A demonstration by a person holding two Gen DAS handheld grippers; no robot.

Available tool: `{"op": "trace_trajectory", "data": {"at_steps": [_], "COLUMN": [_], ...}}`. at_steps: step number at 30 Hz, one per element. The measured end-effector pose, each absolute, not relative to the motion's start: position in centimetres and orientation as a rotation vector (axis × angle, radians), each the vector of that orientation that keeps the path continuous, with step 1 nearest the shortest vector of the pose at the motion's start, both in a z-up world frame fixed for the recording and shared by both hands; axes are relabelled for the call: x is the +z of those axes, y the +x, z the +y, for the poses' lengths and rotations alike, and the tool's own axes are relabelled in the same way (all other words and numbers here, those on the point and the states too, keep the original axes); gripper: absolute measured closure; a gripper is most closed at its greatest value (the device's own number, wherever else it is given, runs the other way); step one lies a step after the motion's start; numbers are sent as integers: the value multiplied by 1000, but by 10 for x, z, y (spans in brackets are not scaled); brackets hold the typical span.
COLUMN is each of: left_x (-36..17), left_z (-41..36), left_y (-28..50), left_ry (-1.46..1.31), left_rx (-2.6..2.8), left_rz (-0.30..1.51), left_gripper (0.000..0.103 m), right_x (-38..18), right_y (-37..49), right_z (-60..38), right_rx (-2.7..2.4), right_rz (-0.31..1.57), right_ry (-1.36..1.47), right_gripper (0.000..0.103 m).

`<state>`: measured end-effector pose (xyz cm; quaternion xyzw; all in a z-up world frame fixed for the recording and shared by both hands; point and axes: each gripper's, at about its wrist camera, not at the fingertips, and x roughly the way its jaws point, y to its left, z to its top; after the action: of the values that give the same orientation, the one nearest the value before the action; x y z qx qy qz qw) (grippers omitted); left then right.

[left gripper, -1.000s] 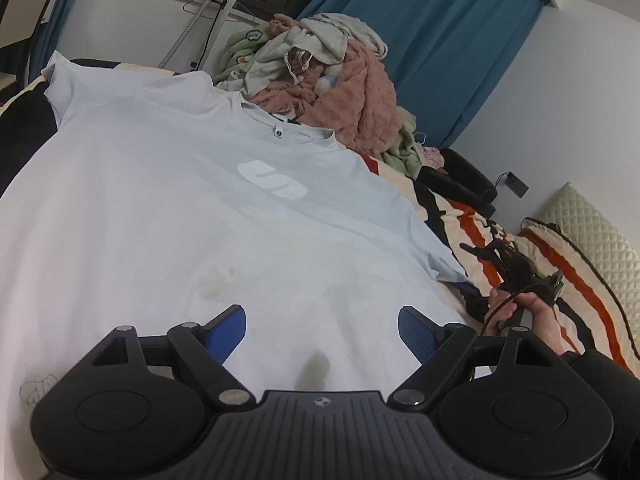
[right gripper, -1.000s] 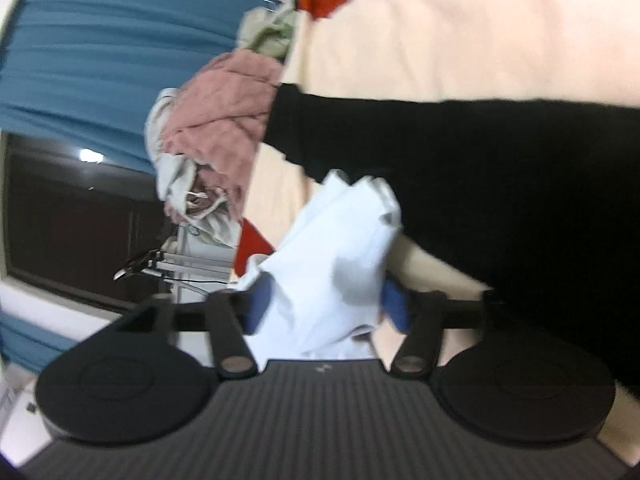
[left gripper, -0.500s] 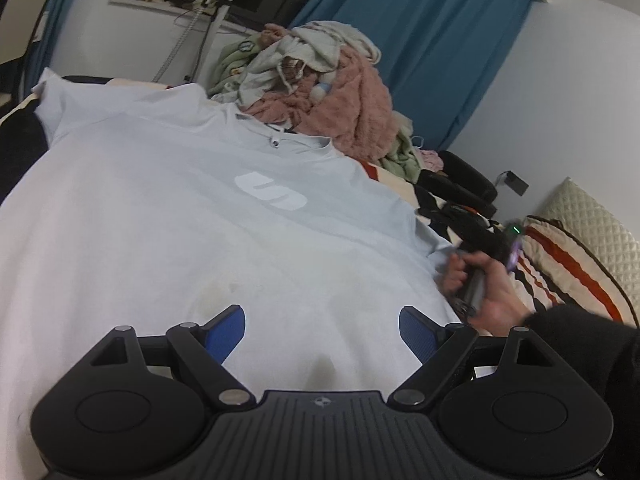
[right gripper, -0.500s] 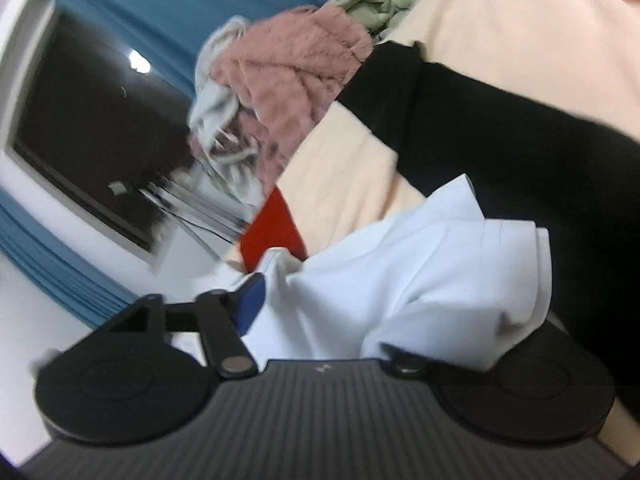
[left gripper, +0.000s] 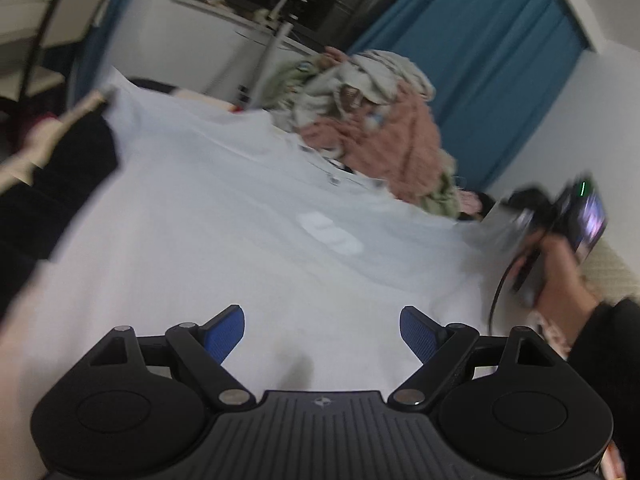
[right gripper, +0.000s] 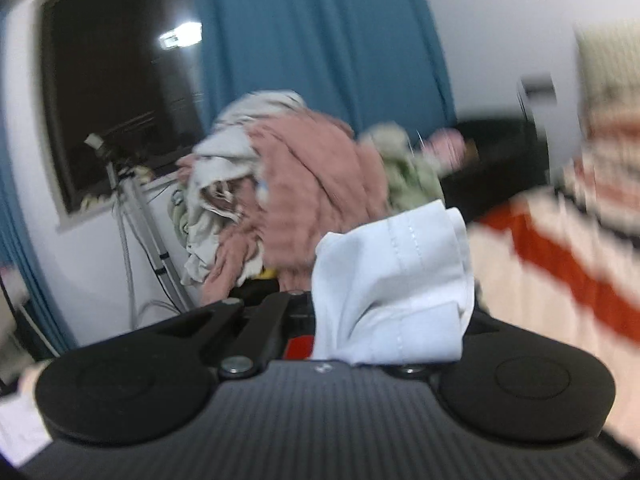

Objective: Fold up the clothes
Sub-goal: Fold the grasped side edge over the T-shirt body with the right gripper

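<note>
T-shirt [left gripper: 224,216] is lying spread across the frame's middle; right gripper [right gripper: 384,312] is pinching its sleeve [right gripper: 392,276] fully closed, left gripper [left gripper: 322,334] hovering wide open, empty. Bunched fabric risks slipping loose.

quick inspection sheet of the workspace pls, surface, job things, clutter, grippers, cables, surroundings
surface: striped bedding, mostly covered.
job's things: pale blue t-shirt spread flat; one sleeve raised.
clutter: heap of unfolded clothes behind the collar.
grippers: left gripper open above the hem; right gripper shut on the sleeve.
cables: black cable hanging below the right hand.
surroundings: blue curtain, dark window, metal stand.
</note>
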<state>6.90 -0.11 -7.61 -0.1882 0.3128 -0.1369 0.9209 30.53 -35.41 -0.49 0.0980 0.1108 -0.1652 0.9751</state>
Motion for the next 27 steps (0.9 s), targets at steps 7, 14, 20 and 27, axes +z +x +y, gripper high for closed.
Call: {"op": "trace_trajectory", "data": {"at_steps": [7,14,20,27], "left_x": [-57,-81,-103,-103], "left_z": [28,55,68,62], "left_y": [64,84,106,106], "left_ry": [-236,-282,-318,-282], "left_rx": [-147,-123,-104,-103], "left_rz": [591,616,650,632], "left_gripper": [11,11,11,11], "right_x": [-19,-96,-103,-40], "right_y": [358,417,425,358], "right_z": [-187,-81,-78,-96], "right_rx": [-233,-132,-16,108], "right_rz": [298,483,554,512], "right_ry": [-105,-239,-78,72], "right_gripper": [96,94,28,25]}}
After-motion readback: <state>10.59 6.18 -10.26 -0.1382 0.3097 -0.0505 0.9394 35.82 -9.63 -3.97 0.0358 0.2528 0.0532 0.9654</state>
